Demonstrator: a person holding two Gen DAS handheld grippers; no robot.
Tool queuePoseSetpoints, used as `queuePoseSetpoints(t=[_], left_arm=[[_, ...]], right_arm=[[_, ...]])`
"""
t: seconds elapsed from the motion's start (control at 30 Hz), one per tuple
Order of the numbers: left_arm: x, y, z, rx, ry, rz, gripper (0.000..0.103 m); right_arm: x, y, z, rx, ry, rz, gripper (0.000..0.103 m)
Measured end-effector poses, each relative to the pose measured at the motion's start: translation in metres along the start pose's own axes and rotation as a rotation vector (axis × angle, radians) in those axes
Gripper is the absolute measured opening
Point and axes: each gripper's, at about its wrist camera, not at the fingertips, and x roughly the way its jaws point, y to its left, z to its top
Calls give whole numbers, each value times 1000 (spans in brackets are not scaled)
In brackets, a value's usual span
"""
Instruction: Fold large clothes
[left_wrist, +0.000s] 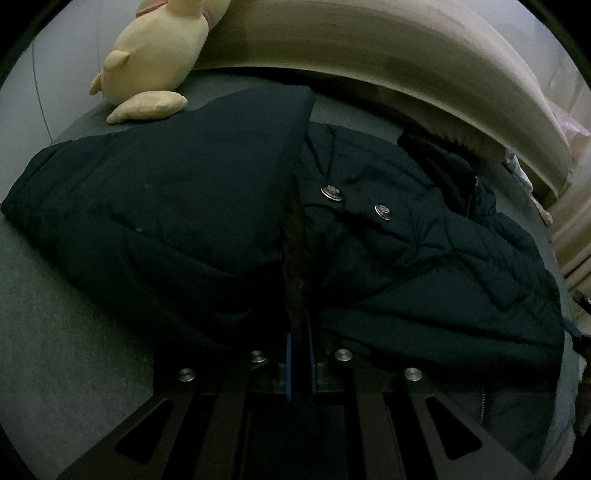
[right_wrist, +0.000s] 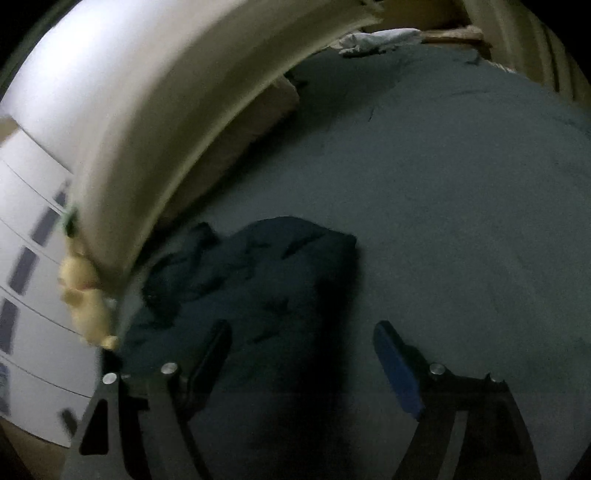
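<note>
Left wrist view, jacket: a dark navy padded jacket (left_wrist: 229, 192) lies spread on the grey bed sheet (left_wrist: 55, 314), filling most of the frame.
Left wrist view, fold: one smooth panel lies over the left side; the quilted right side shows two metal snap buttons (left_wrist: 331, 193) and a zip near the right edge.
Left wrist view, left gripper: the left gripper (left_wrist: 299, 332) has its blue pads drawn together, pinching a dark strip of the jacket's edge that runs up between them.
Left wrist view, surroundings: a yellow plush toy (left_wrist: 155, 66) rests at the far left of the bed, just beside the jacket's upper corner; a beige headboard (left_wrist: 388, 55) curves behind.

Right wrist view, right gripper: the right gripper (right_wrist: 301, 354) stands with its jaws wide apart and nothing pressed between the pads.
Right wrist view, jacket: the jacket (right_wrist: 258, 280) lies bunched on the sheet (right_wrist: 461, 203), ahead and to the left, its near part reaching in between the fingers.
Right wrist view, surroundings: the plush toy (right_wrist: 83, 295) shows blurred at the left, by the headboard (right_wrist: 147, 110); a pale crumpled cloth (right_wrist: 376, 38) lies at the far end of the bed.
</note>
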Motion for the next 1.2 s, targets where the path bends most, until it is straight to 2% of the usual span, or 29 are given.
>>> queuePoseSetpoints(t=[0.1,0.17,0.2,0.23,0.37,0.4,0.43,0.47,0.5,0.53,0.57,0.63,0.67,0.77,0.83,0.9,0.97,1.03,1.13,1.17,1.2], left_arm=[[0,-1,0,5,0,3,8],[0,-2,1,10,3,6,8],[0,-2,1,11,7,8,8],[-1,-2,2,11,10,7,8],[-5,0,-1,10,15,2,9],[-4,-1,-3,16,12,5,9],[-3,-3,-5,28,8,20,9],[-2,-5,-5,37,4,31,9],[-3,-6,-5,42,2,35,9],[-3,-6,-5,44,2,35,9],[-2,-5,-4,44,3,32,9],[-1,-3,-5,42,1,25,9],[-1,-3,-5,43,0,25,10],[-1,-4,-7,42,-5,27,10],[-1,-3,-8,41,-7,27,10],[0,-4,-8,38,-5,24,11],[1,-3,-7,35,-2,20,13],[2,-3,-7,35,0,17,14],[1,-3,-5,36,3,7,14],[-1,-2,-5,39,4,-6,19],[-6,1,-3,35,14,-24,25]], right_arm=[[-8,-4,-23,8,57,36,82],[-1,-4,-41,-25,118,28,80],[6,-2,-48,-58,149,21,58],[12,5,-54,-129,184,-19,25],[8,13,-57,-198,139,-87,21],[16,8,-59,-212,151,-139,22],[24,3,-63,-194,179,-148,28],[25,-1,-62,-174,183,-132,29],[20,-2,-59,-156,166,-116,37],[13,-1,-55,-141,129,-109,59],[6,1,-51,-128,86,-112,70],[-13,4,-37,-93,-35,-114,72],[-16,6,-31,-82,-59,-91,72],[-9,18,-11,-55,-72,12,72],[14,17,3,1,-29,96,72],[33,7,10,58,-8,80,72],[57,-5,14,98,53,45,72],[67,-7,9,120,53,33,74],[65,12,7,69,45,-17,77],[57,23,5,33,15,-40,78],[46,35,3,-5,-13,-44,83]])
